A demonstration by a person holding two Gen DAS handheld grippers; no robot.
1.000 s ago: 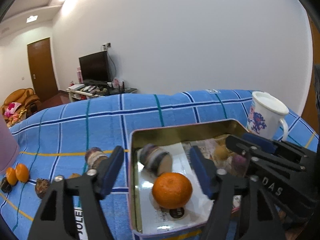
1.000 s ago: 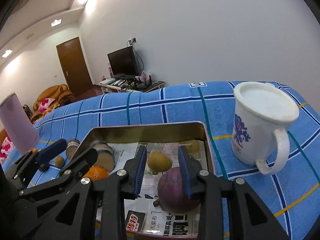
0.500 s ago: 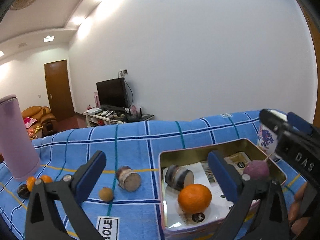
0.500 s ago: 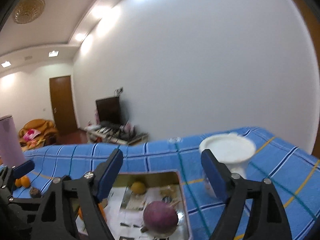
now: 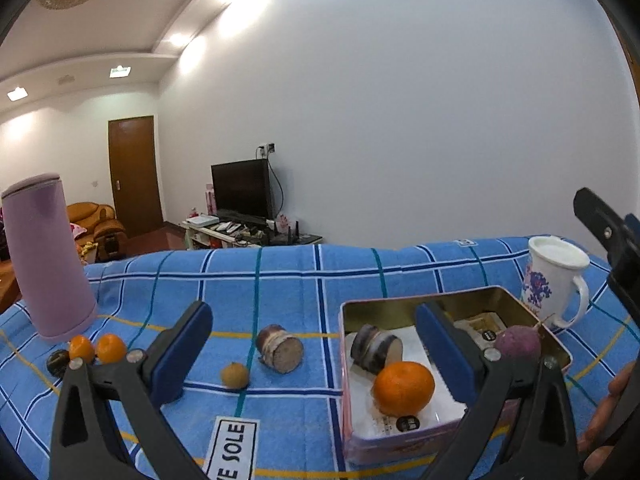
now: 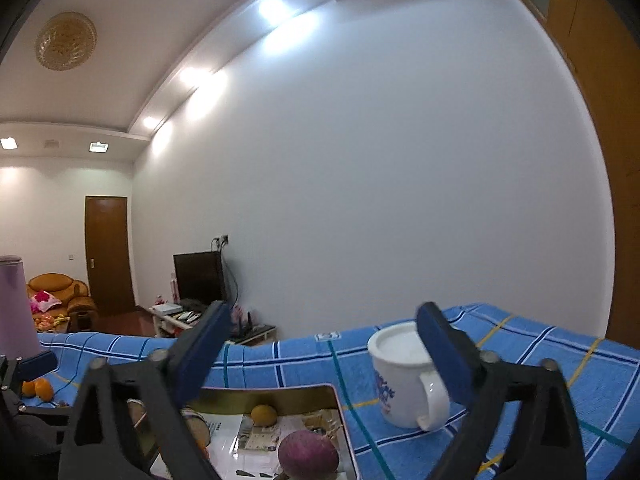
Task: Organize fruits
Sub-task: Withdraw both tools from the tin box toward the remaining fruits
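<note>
Comparison of the wrist views first: caught only from the left wrist the loose pieces on the desk (image 5: 288, 280) under its blue checked cloth, namely a brown cut stub (image 5: 280, 348), a small yellowish fruit (image 5: 235, 375) just beside it, and further left two small oranges (image 5: 96, 348) with a dark fruit (image 5: 58, 362) at the foot of a tall purple flask (image 5: 50, 256). Caught only from the right wrist a small yellow fruit (image 6: 264, 415) at the back of the tin (image 6: 336, 396). Found in that open tin, on printed paper, a second cut stub (image 5: 376, 348), a large orange (image 5: 403, 388) touching its front, and a purple fruit (image 5: 518, 346) toward the right wall. Noted a white mug (image 5: 552, 276) with a blue pattern upright just beyond the tin's right corner, apart from it. Saw the left hand-held gripper (image 5: 310, 316) spread wide and holding nothing, its right finger (image 5: 444, 352) covering part of the tin's middle. Saw the right hand-held gripper (image 6: 324, 316) with jaws opening, already wide, nothing between them, raised above the tin and partly masking the mug. Glimpsed fingers of a person (image 5: 612, 396) at the lower right edge, and a white label reading SOLE (image 5: 232, 448) on the cloth in front.
</note>
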